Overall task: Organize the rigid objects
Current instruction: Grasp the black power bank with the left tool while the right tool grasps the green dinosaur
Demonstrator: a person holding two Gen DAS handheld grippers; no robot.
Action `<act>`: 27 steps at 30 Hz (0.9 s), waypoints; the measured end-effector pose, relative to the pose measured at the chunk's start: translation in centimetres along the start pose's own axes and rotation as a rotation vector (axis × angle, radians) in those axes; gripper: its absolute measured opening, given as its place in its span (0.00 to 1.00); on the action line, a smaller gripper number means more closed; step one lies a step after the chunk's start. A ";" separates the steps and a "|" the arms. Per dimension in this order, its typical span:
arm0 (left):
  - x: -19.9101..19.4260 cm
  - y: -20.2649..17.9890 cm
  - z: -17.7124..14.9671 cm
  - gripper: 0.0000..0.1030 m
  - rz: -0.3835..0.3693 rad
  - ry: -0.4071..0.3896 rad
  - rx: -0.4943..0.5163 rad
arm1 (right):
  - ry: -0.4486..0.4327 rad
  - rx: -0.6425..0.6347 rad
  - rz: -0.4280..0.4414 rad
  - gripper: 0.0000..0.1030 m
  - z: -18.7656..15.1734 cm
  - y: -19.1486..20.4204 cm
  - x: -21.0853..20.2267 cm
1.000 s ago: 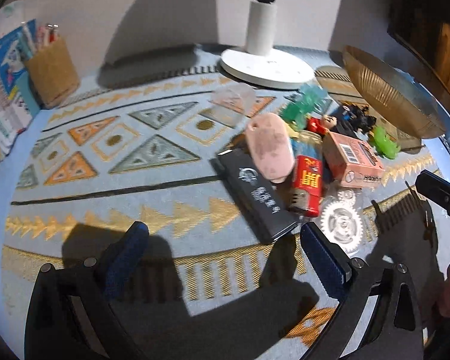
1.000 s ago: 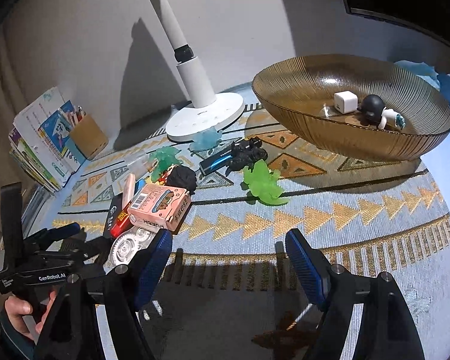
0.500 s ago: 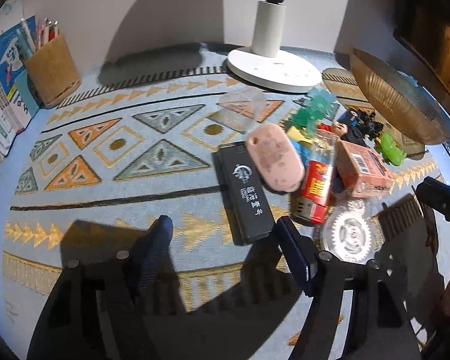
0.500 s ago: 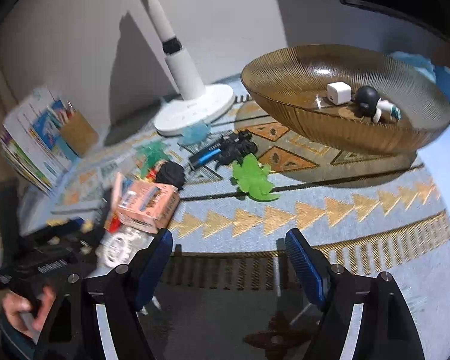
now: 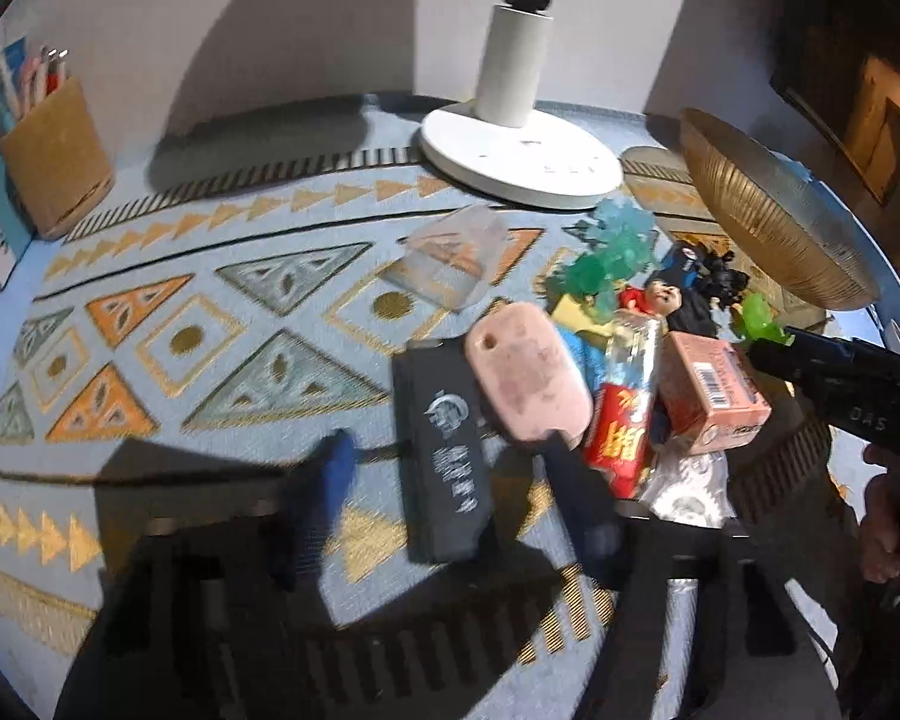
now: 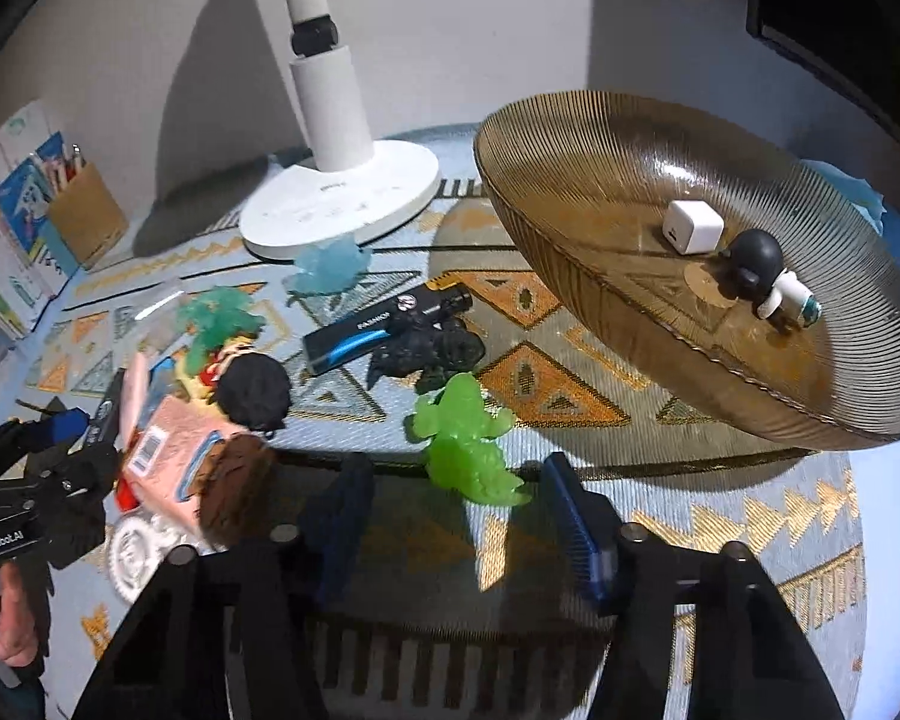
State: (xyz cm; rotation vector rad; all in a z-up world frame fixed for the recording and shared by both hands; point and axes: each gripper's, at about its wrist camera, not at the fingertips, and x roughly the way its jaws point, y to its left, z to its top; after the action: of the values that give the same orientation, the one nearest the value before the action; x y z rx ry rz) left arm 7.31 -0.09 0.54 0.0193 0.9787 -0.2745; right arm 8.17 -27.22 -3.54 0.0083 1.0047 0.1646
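A pile of small objects lies on the patterned cloth. My left gripper (image 5: 450, 480) straddles a black box (image 5: 444, 450). Its jaws are closing, and a gap still shows on each side of the box. Beside the box lie a pink case (image 5: 528, 372), a red pack (image 5: 624, 432), a pink carton (image 5: 714, 396) and a white gear (image 5: 684, 492). My right gripper (image 6: 456, 510) is closing around the tail end of a green dinosaur (image 6: 468, 444) without touching it. An amber glass bowl (image 6: 600, 168) holds a white cube (image 6: 693, 227) and a black figure (image 6: 756, 258).
A white lamp base (image 6: 342, 204) stands at the back, with a pen holder (image 5: 54, 156) and books at the far left. A black toy (image 6: 426, 348), a black-blue stick (image 6: 378, 324) and teal figures (image 6: 222, 312) lie ahead of the dinosaur. A hand (image 6: 12, 630) holds the left gripper.
Both pairs of jaws have narrowed. The left gripper moved forward until the black box came between its fingers. The right gripper swung in towards the green dinosaur.
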 end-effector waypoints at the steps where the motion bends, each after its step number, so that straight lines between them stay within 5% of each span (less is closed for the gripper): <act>1: 0.1 -0.1 0.1 0.47 -0.005 0.000 0.004 | -0.008 -0.006 -0.015 0.47 0.1 0.1 0.0; 2: 0.1 -0.1 0.2 0.44 -0.013 -0.001 0.007 | -0.013 -0.020 -0.030 0.41 0.2 0.3 0.1; 4: 0.1 -0.6 0.1 0.21 0.005 -0.008 0.027 | -0.016 -0.038 -0.047 0.27 0.4 0.5 0.4; 16: -4.2 -0.4 -4.5 0.21 -0.019 -0.041 -0.008 | -0.061 -0.024 0.057 0.27 -4.0 0.6 -5.4; 21: -4.8 -0.2 -6.6 0.21 -0.033 -0.021 -0.033 | -0.004 -0.001 0.114 0.27 -7.4 0.3 -6.5; 27: -4.9 -0.8 -6.9 0.25 0.009 -0.025 -0.010 | 0.004 -0.045 0.057 0.27 -8.9 1.3 -6.2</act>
State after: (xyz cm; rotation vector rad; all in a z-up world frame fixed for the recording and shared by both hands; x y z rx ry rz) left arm -1.07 1.16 0.76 0.0109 0.9554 -0.2611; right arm -2.80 -27.41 -2.99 -0.0049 1.0050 0.2393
